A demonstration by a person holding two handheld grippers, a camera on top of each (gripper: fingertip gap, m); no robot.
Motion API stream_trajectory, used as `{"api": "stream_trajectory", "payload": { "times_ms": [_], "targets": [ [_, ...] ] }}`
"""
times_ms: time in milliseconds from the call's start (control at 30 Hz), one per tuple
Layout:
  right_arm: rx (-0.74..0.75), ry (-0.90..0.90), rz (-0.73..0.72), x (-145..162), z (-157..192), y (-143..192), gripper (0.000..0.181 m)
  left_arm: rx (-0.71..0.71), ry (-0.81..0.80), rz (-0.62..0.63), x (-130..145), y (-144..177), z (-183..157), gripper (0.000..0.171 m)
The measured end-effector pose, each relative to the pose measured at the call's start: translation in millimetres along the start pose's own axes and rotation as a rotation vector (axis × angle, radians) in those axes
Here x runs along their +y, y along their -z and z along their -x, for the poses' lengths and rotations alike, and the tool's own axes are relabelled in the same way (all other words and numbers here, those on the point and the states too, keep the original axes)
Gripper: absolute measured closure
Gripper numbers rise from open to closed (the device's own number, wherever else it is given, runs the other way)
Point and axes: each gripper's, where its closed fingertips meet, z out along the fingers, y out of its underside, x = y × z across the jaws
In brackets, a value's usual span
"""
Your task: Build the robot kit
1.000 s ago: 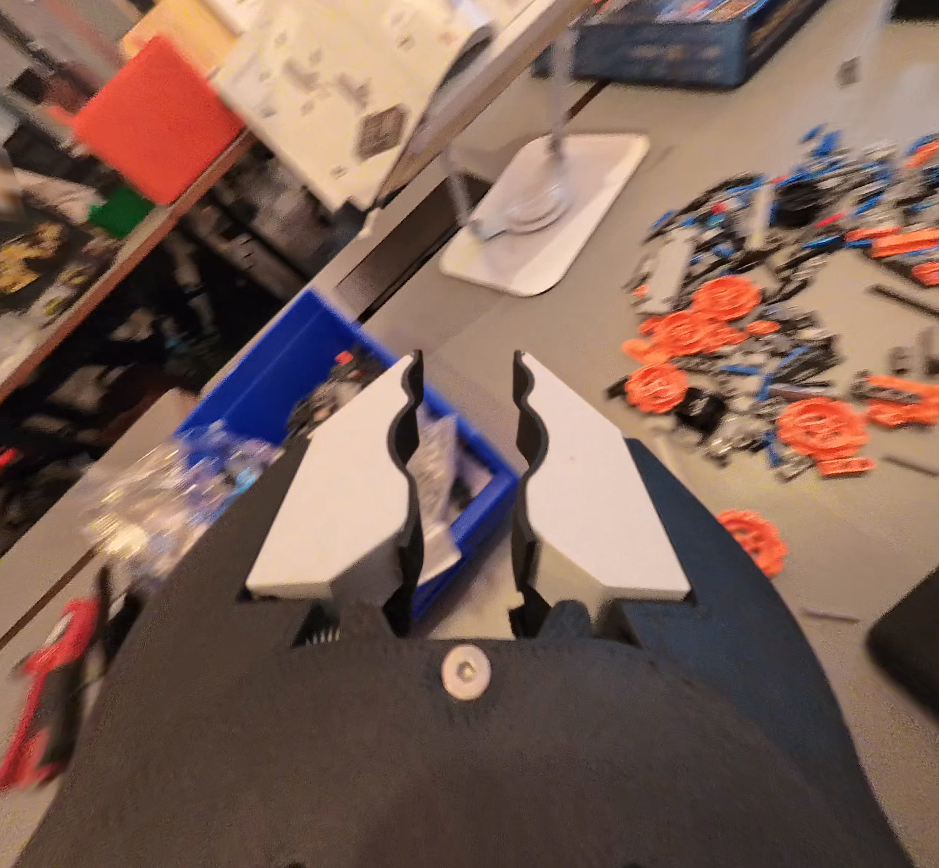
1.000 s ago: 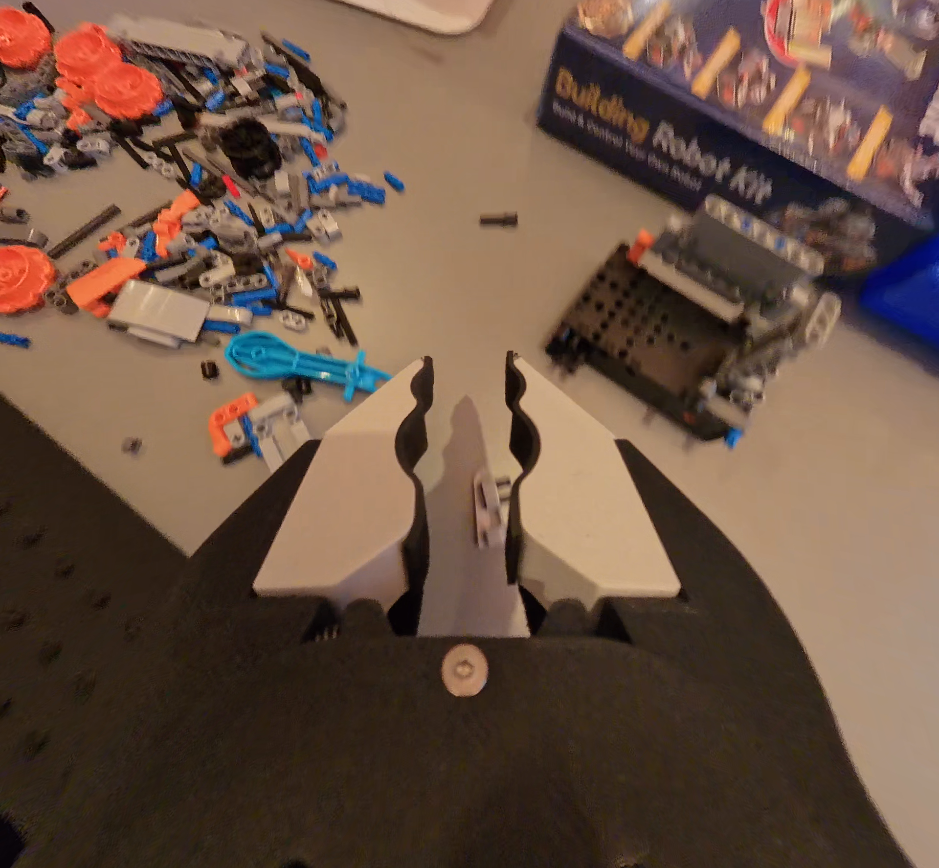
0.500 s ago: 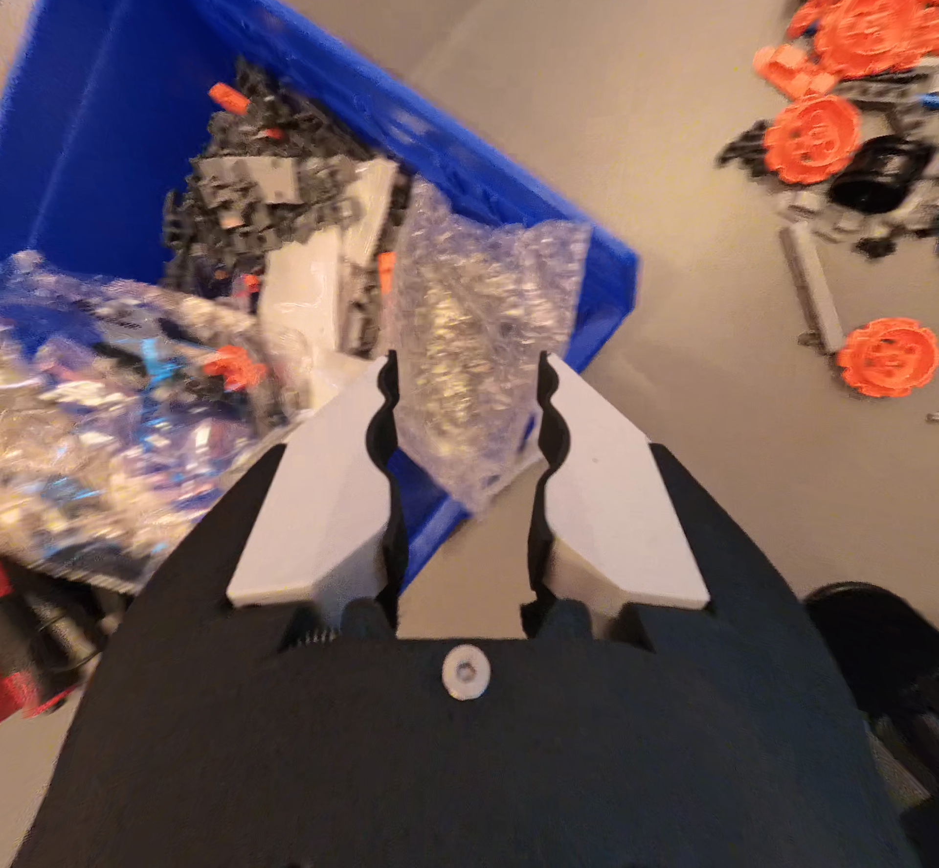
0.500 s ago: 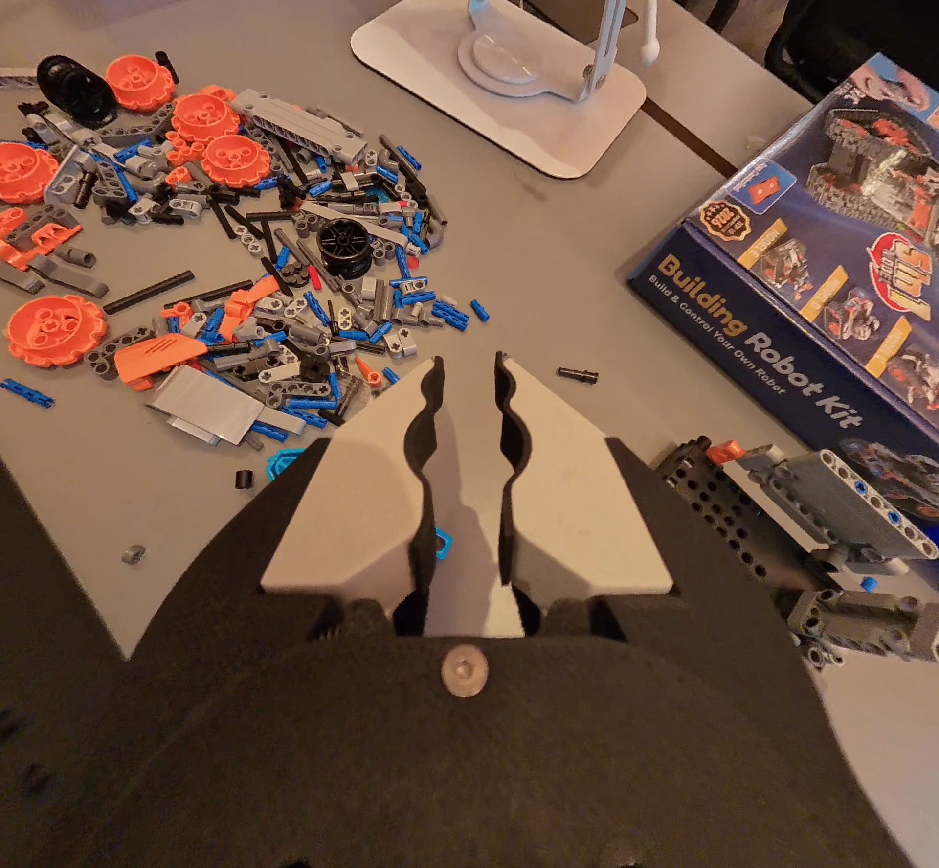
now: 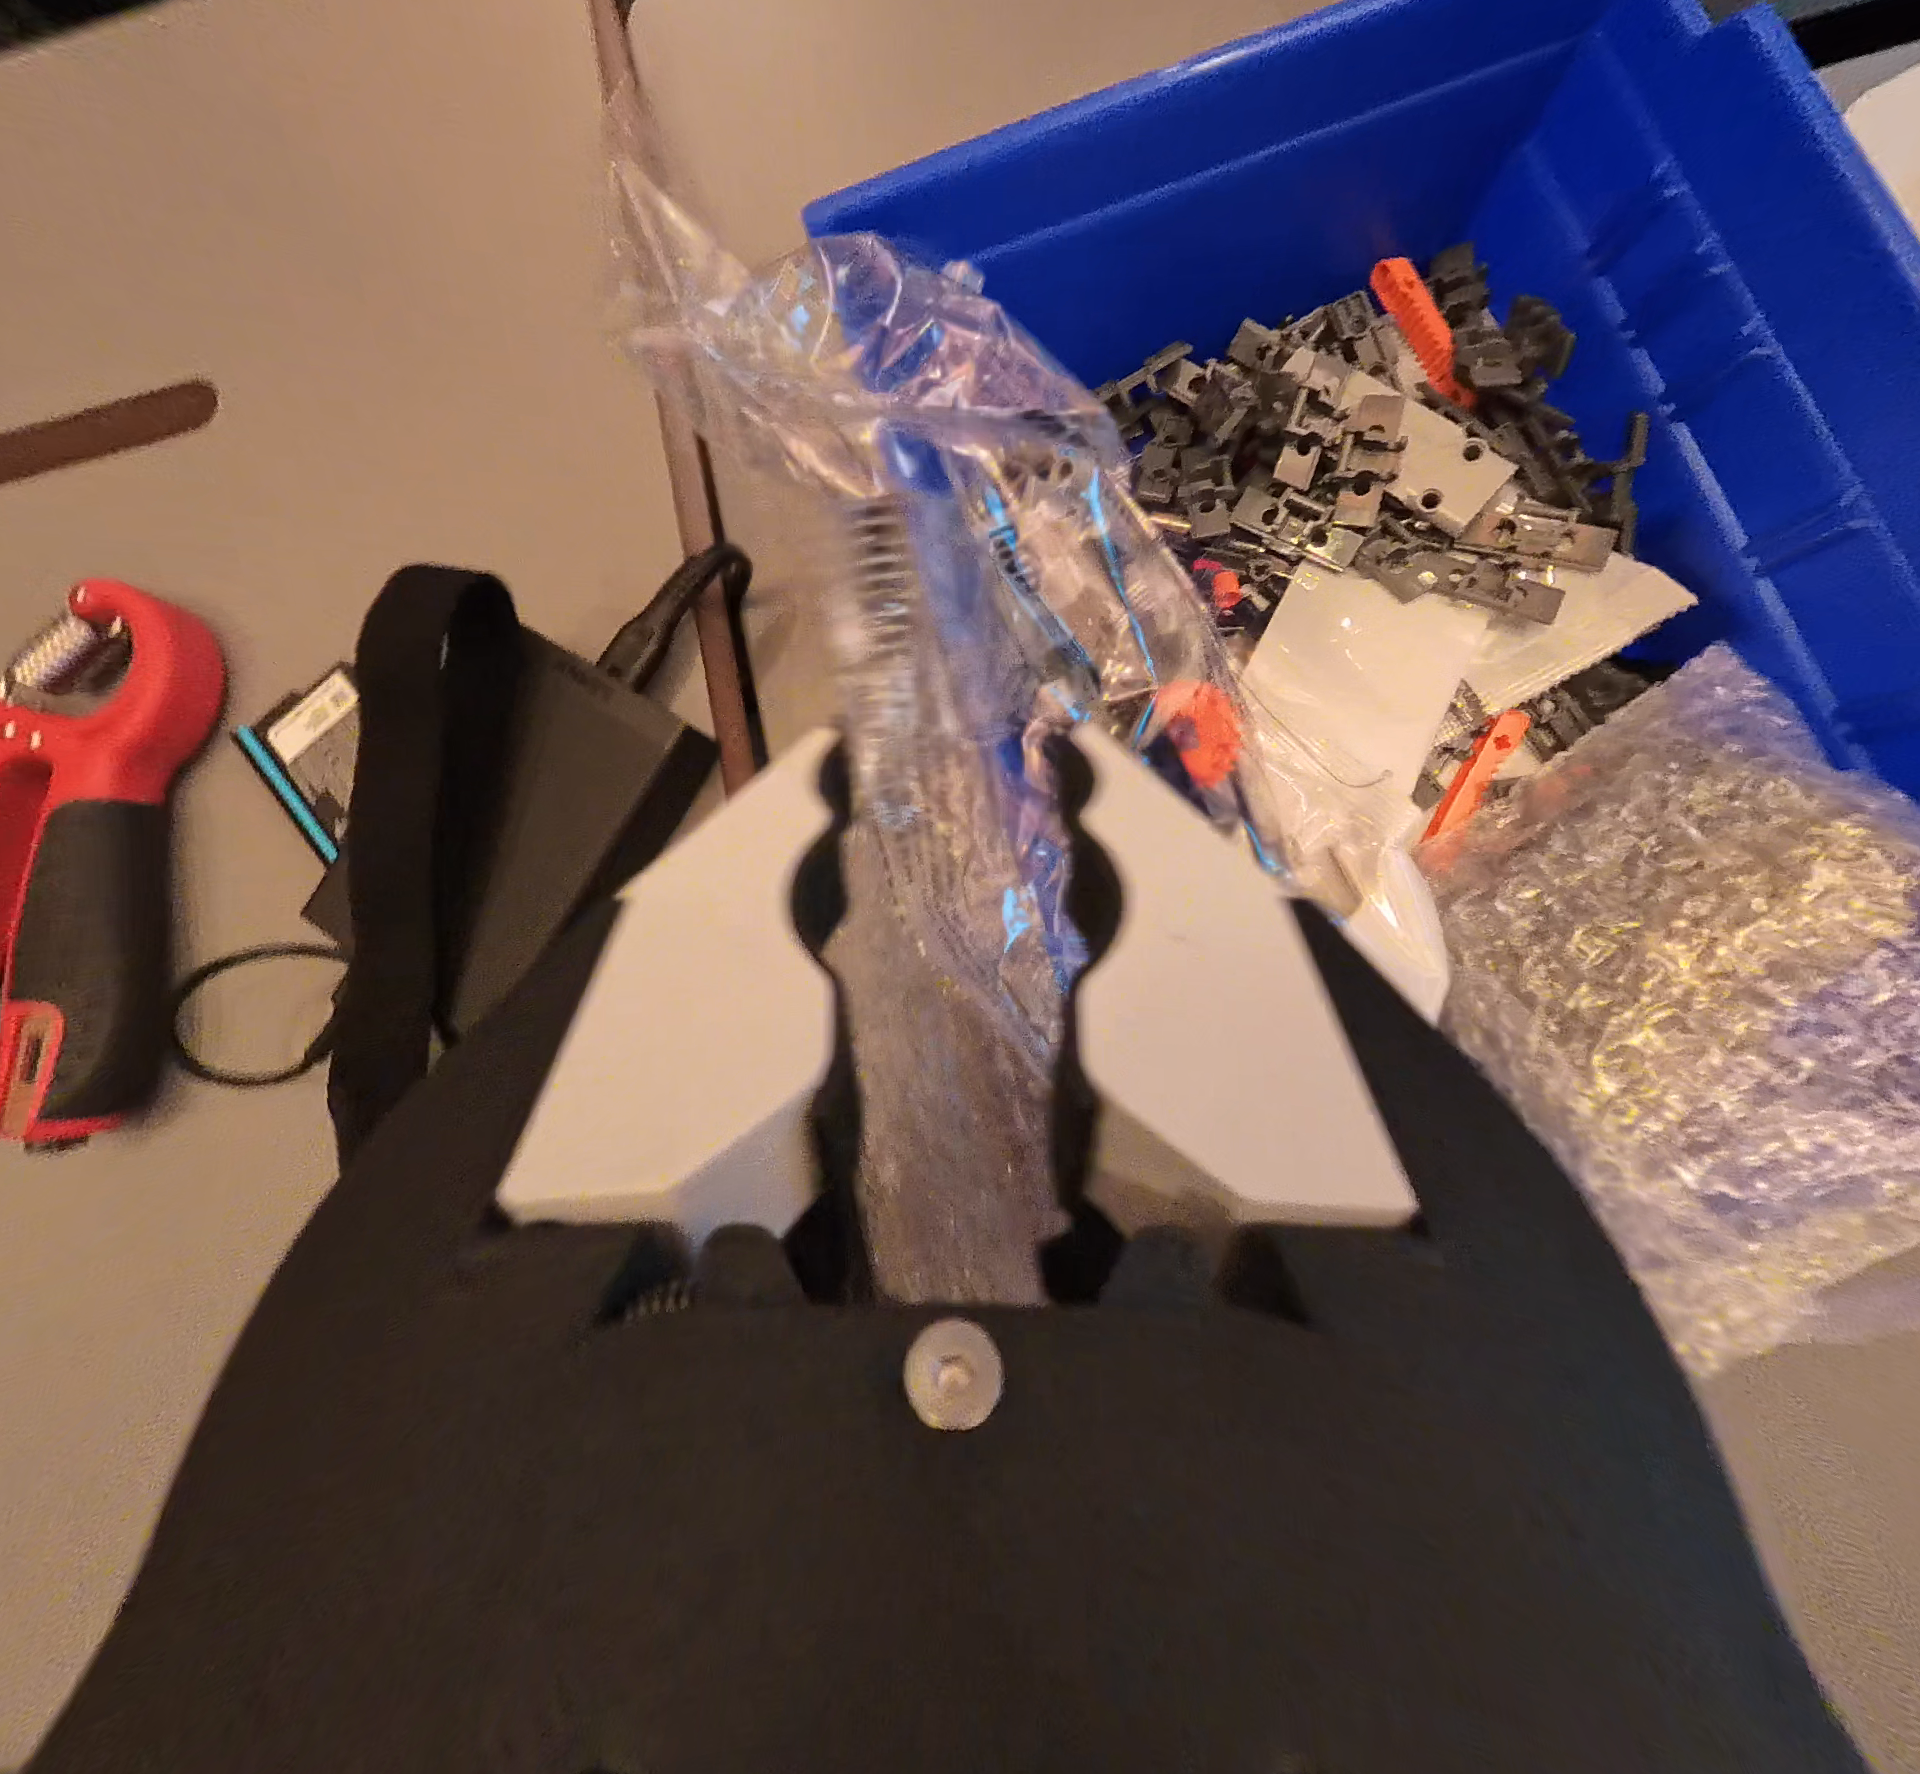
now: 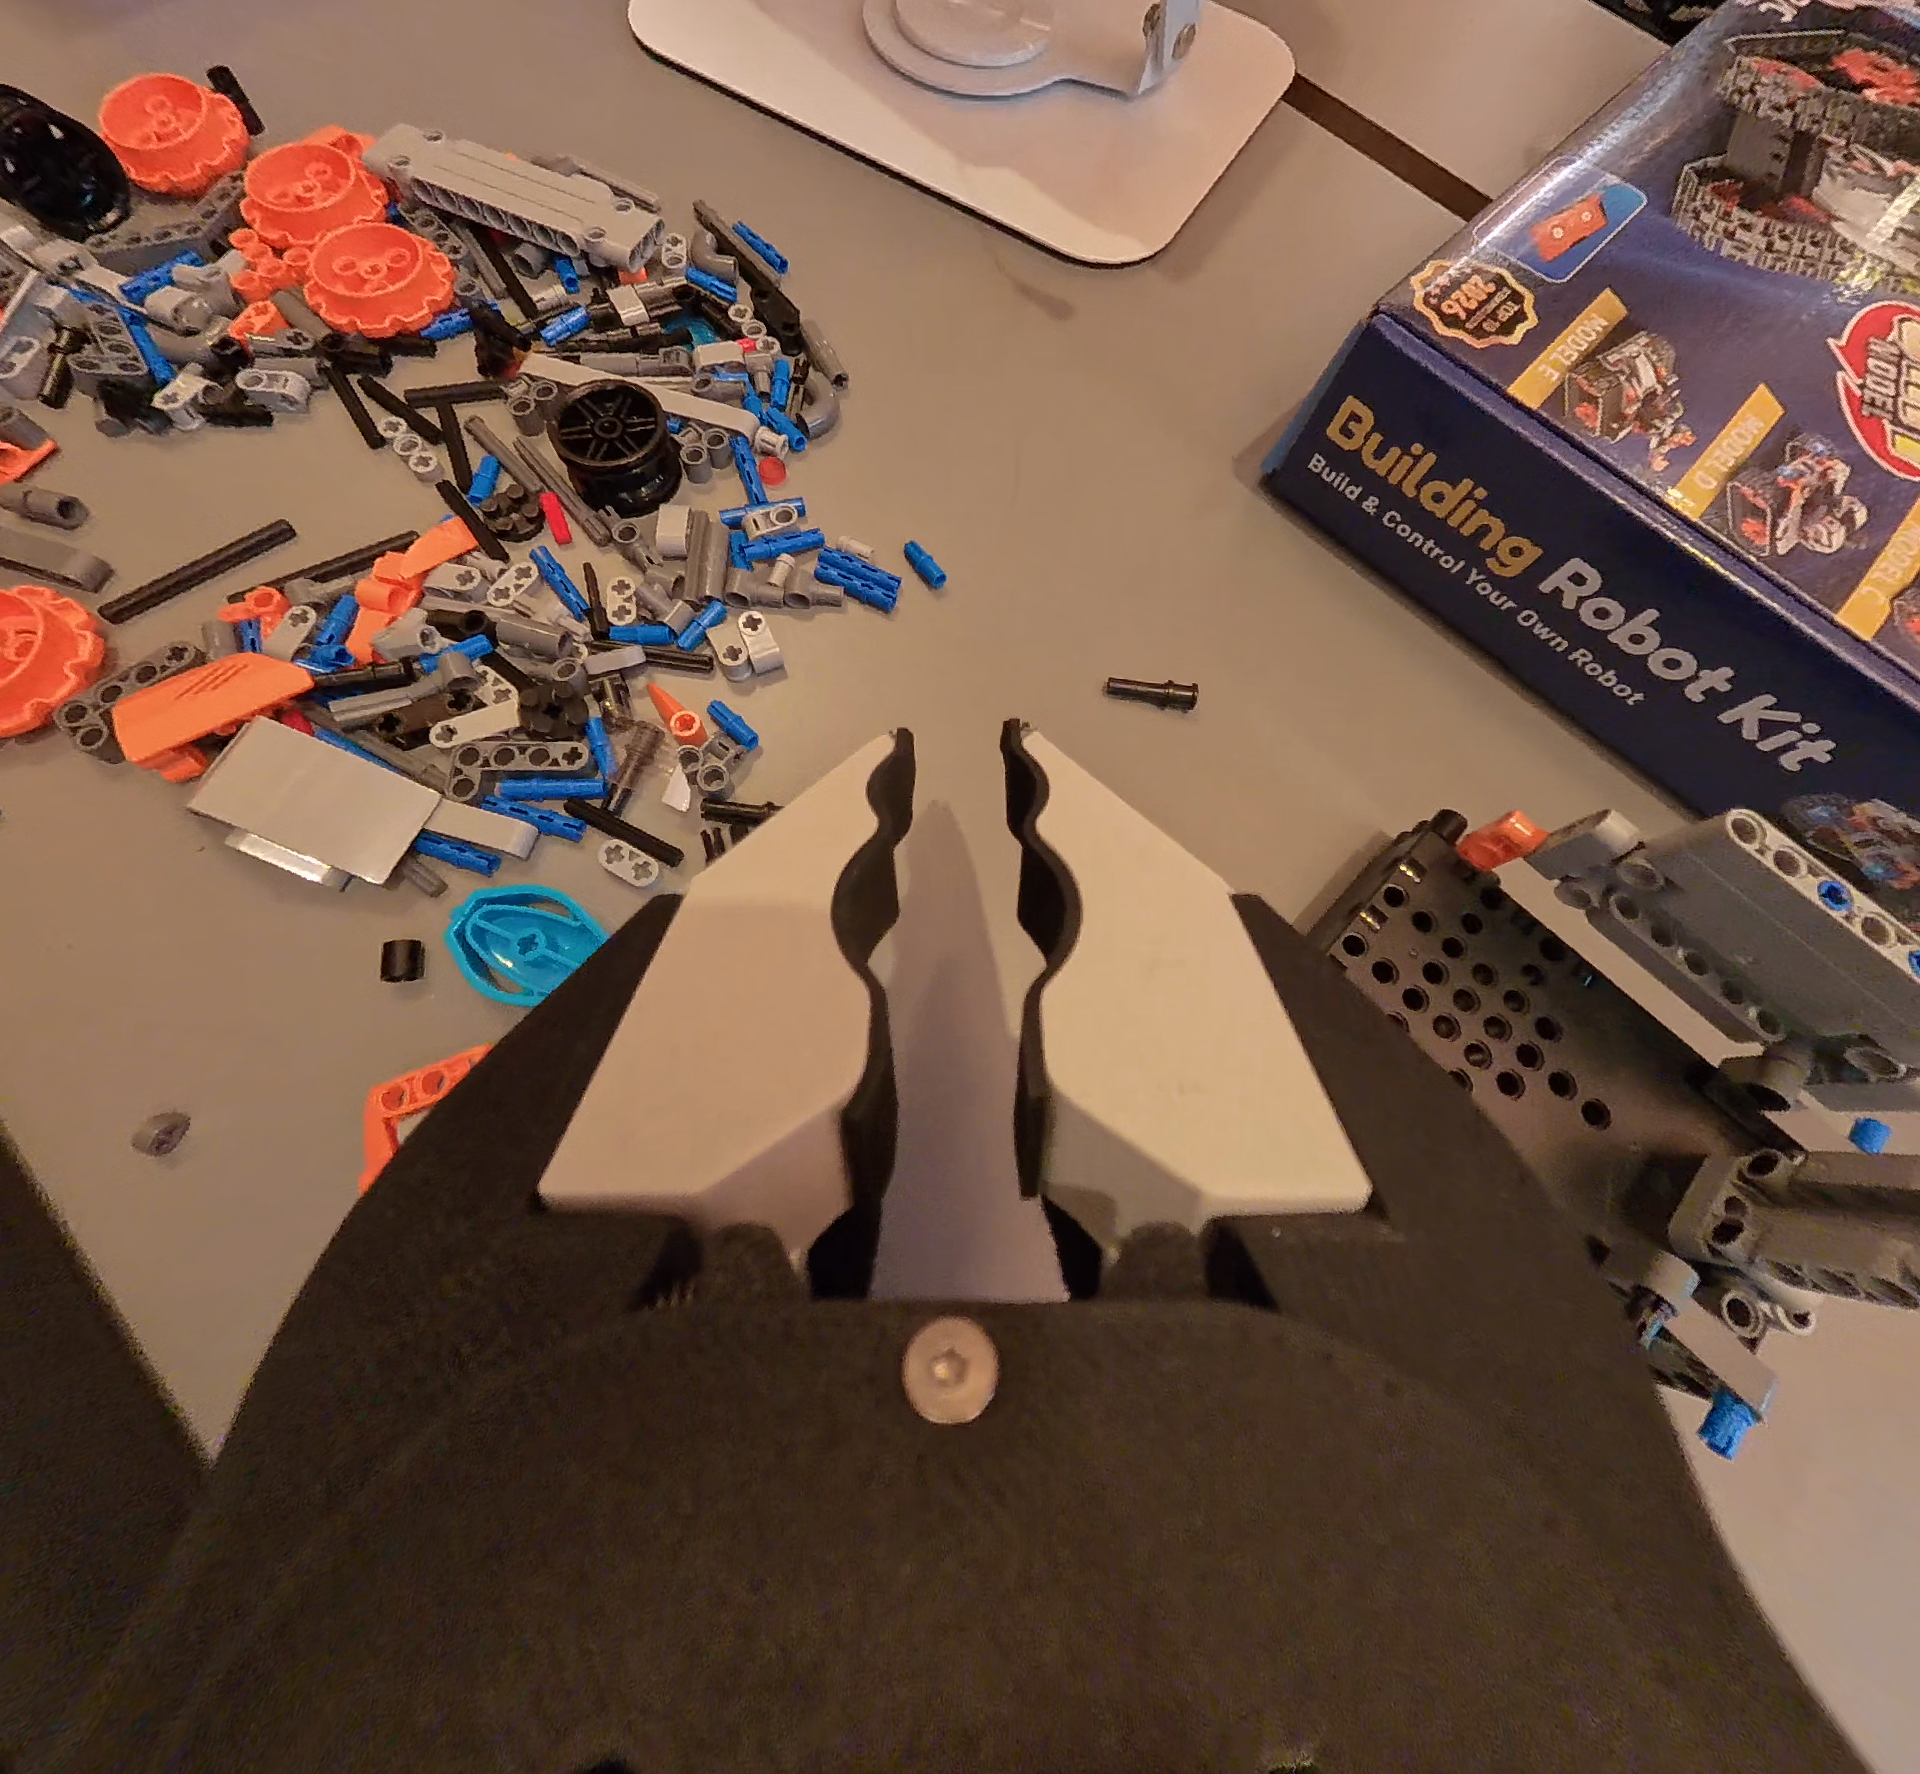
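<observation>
From my right hand-held gripper's camera I see printing on the dark blue box (image 6: pixel 1621 436) at the right of the desk (image 6: pixel 1039 498): a large title line and a smaller line along its side, plus yellow strips and a round badge on its top. From my left camera, the small card (image 5: pixel 301 768) beside the black pouch (image 5: pixel 499 789) bears print too blurred to read.

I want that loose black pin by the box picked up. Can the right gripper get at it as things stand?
Probably yes. The right gripper is open and empty, and the black pin lies alone on bare table just ahead, right of its tips, with nothing between.
</observation>
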Motion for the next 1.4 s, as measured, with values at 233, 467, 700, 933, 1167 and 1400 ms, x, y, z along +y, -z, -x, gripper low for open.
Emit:
{"api": "stream_trajectory", "payload": {
  "times_ms": [233, 467, 700, 933, 1167, 1400],
  "targets": [
    [0.021, -0.007, 0.02, 6.8, -6.9, -3.9, 0.167, 0.07, -0.145, -0.251, -30.8, 21.4, -13.4, 0.171],
    [0.028, -0.019, 0.003, 9.4, -13.8, -4.2, 0.171, 0.187, -0.246, -0.44, -59.6, 69.4, -32.4, 0.171],
    [0.055, -0.027, 0.011, 16.8, -23.5, -5.0, 0.173, 0.274, -0.269, -0.506, -68.8, 87.9, -40.9, 0.171],
    [0.083, -0.007, 0.045, 24.7, -28.4, -9.8, 0.174, 0.425, -0.25, -0.578, -60.4, 98.3, -40.7, 0.171],
    [0.106, -0.004, 0.055, 26.9, -32.5, -11.0, 0.176, 0.567, -0.239, -0.66, -50.7, 109.2, -43.3, 0.171],
    [0.105, -0.009, 0.048, 26.9, -33.4, -10.9, 0.176, 0.618, -0.256, -0.679, -47.9, 114.1, -49.3, 0.171]
  ]
}}
